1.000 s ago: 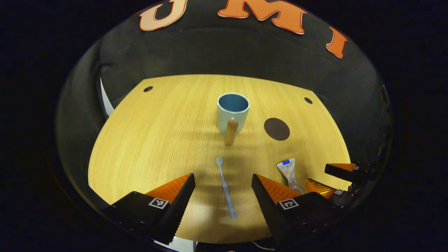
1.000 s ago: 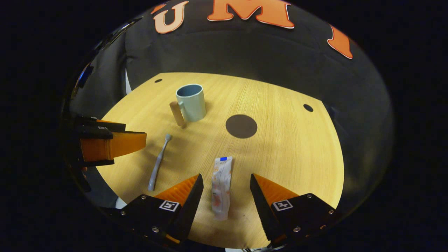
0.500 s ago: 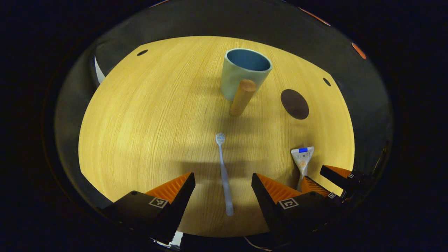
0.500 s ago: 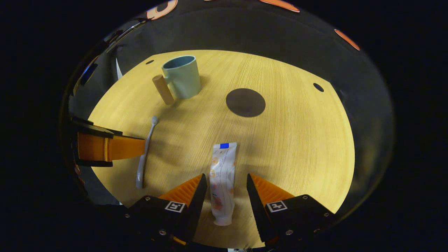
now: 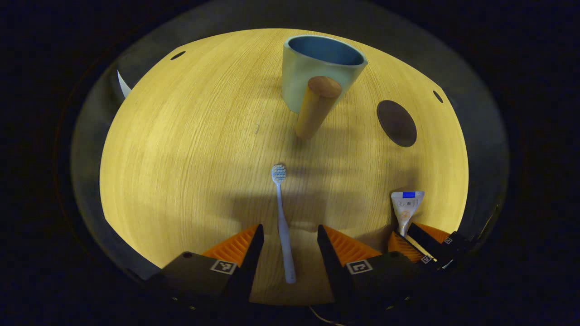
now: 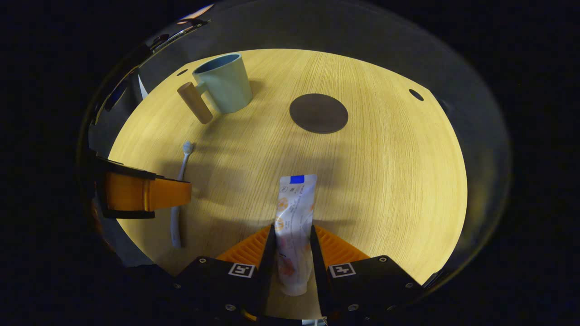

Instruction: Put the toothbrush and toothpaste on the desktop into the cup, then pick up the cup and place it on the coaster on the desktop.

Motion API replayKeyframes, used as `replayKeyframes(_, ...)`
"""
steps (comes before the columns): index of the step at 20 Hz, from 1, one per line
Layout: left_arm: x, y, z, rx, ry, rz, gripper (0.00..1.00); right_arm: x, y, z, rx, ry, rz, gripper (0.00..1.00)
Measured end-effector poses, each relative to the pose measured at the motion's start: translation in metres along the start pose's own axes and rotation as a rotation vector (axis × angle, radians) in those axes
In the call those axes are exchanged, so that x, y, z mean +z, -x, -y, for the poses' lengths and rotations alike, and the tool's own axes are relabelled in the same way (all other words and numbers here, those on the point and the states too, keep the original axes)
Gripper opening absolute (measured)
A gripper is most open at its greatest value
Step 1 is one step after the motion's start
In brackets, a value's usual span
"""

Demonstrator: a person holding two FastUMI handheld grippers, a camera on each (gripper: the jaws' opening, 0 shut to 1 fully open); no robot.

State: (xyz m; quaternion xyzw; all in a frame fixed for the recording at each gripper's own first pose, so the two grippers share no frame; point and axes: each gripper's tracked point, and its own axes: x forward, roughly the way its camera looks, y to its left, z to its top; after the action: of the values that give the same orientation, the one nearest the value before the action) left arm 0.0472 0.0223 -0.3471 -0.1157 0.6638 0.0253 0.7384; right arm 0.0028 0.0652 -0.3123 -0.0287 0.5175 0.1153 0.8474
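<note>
The table (image 5: 181, 149) is round, made of pale wood with thin lines running along it, and it has small dark holes near its edge. On it there is one cup (image 5: 312, 68), one toothbrush (image 5: 282, 213), one tube of toothpaste (image 6: 294, 217) and one coaster (image 6: 318, 113).

The cup is smooth and pale green outside, blue inside, with a round wooden peg for a handle (image 5: 316, 106). It stands straight ahead of the left gripper (image 5: 286, 233), far off. The coaster is a flat dark circle, ahead of the right gripper (image 6: 291, 233) and well apart from it.

The toothbrush is thin, pale blue, with a small bristly head pointing away. It lies flat between the left gripper's two fingers, which are spread with a gap on each side, not touching it.

The toothpaste is a soft white tube with orange pictures and a blue patch at its flat far end; the writing is too small to read. The right gripper's ridged fingers press on both sides of it, squeezed tight, and it seems to rest on the table
</note>
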Motion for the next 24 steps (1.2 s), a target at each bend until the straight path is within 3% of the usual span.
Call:
replayKeyframes(2,0.027,0.000,-0.008,-0.003,-0.004,-0.025,0.65,0.001,-0.001,0.001,0.004,-0.017,-0.005,0.45)
replayKeyframes(3,-0.005,-0.018,-0.015,0.003,0.002,-0.031,0.66,0.001,-0.001,0.002,0.008,-0.027,-0.007,0.42)
replayKeyframes(4,0.009,-0.017,-0.019,0.000,0.010,-0.032,0.63,0.002,-0.002,0.003,0.011,-0.038,-0.012,0.42)
replayKeyframes(7,0.012,-0.013,0.001,-0.036,0.003,-0.056,0.35,0.005,-0.002,0.006,0.033,-0.085,-0.013,0.33)
replayKeyframes(9,0.012,-0.017,-0.006,-0.041,0.019,-0.074,0.27,0.006,0.000,0.009,0.053,-0.127,-0.012,0.24)
replayKeyframes(12,0.015,-0.017,-0.010,-0.036,0.022,-0.073,0.11,0.007,0.000,0.008,0.084,-0.151,-0.011,0.24)
replayKeyframes(14,0.017,-0.014,-0.006,-0.039,-0.001,-0.068,0.11,0.008,-0.001,0.010,0.096,-0.157,0.002,0.24)
replayKeyframes(15,0.019,-0.010,-0.006,-0.023,-0.010,-0.056,0.11,0.008,0.000,0.006,0.112,-0.171,0.005,0.18)
replayKeyframes(19,0.023,-0.011,-0.002,-0.051,-0.032,-0.029,0.09,0.007,0.001,0.003,0.176,-0.228,-0.005,0.09)
replayKeyframes(24,0.024,0.003,0.003,-0.105,-0.042,0.032,0.06,0.008,0.001,0.000,0.178,-0.264,0.018,0.08)
